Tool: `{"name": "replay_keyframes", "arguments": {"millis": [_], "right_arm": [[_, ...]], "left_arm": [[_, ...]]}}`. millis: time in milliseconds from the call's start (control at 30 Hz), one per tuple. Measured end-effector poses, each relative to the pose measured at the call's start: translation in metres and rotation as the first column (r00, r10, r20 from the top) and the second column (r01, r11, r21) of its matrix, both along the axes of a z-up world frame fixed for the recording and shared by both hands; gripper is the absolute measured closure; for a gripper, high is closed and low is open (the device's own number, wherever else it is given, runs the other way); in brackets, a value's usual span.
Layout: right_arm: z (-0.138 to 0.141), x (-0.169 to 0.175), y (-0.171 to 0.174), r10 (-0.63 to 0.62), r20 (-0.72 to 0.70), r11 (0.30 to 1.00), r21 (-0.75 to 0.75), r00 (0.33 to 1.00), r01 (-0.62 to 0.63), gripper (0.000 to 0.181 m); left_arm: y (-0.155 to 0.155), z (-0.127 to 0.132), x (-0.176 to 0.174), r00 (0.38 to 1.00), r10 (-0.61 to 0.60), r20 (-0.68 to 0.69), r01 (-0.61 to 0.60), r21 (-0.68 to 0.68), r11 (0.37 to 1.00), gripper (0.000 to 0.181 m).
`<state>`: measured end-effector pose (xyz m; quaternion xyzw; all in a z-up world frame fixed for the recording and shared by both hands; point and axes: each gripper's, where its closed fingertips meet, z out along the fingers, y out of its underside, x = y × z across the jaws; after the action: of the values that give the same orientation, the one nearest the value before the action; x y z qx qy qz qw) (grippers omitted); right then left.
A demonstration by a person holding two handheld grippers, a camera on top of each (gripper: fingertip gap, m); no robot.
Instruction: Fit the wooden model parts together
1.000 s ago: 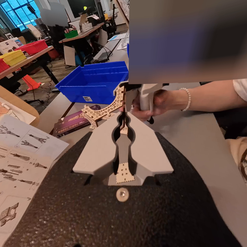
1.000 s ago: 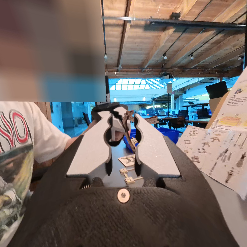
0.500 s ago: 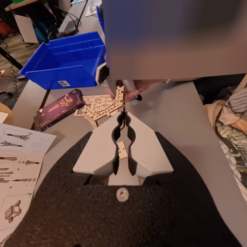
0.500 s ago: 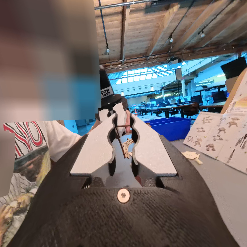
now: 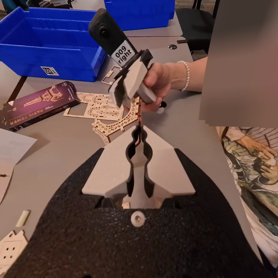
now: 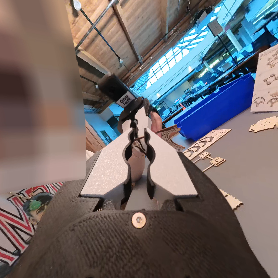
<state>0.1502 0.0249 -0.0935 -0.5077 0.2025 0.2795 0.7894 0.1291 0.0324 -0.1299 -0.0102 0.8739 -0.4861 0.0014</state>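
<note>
Here the left gripper (image 5: 139, 127) fingers pinch the wooden lattice piece (image 5: 120, 124) edge-on, while the right gripper (image 6: 139, 135) fingers seemingly clamp it too.

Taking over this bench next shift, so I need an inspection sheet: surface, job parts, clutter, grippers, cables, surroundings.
Surface: grey table, bare at its right side.
Job's things: wooden arch piece held on edge above the table; cut-out sheet lying flat behind it; loose flat part near the instruction sheet.
Clutter: purple kit box; blue bin.
Grippers: left gripper shut on the arch piece's thin edge; right gripper gripping a thin strip of the same piece.
Cables: nothing seen.
Surroundings: open workshop, wooden ceiling, desks behind.
</note>
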Motion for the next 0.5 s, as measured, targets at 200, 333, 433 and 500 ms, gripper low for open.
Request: {"name": "replay_keyframes", "arguments": {"millis": [200,333,433,500], "right_arm": [[-0.012,-0.008,0.008,-0.040,0.223,0.983,-0.167,0.974,0.079,0.143],[-0.017,-0.007,0.010,-0.087,0.354,0.959,-0.224,0.931,0.175,0.154],[-0.012,-0.007,0.009,-0.103,0.356,0.965,-0.193,0.929,0.180,0.159],[-0.012,-0.007,0.008,-0.106,0.363,0.963,-0.194,0.926,0.187,0.161]], "left_arm": [[0.004,-0.002,0.005,0.999,-0.003,-0.045,0.003,-0.001,1.000,0.181],[0.008,-0.004,0.012,0.998,0.023,0.064,-0.026,0.043,0.999,0.181],[0.007,-0.002,0.010,0.993,0.017,0.118,-0.024,0.055,0.998,0.181],[0.007,-0.001,0.009,0.989,0.015,0.148,-0.025,0.065,0.998,0.181]]}}
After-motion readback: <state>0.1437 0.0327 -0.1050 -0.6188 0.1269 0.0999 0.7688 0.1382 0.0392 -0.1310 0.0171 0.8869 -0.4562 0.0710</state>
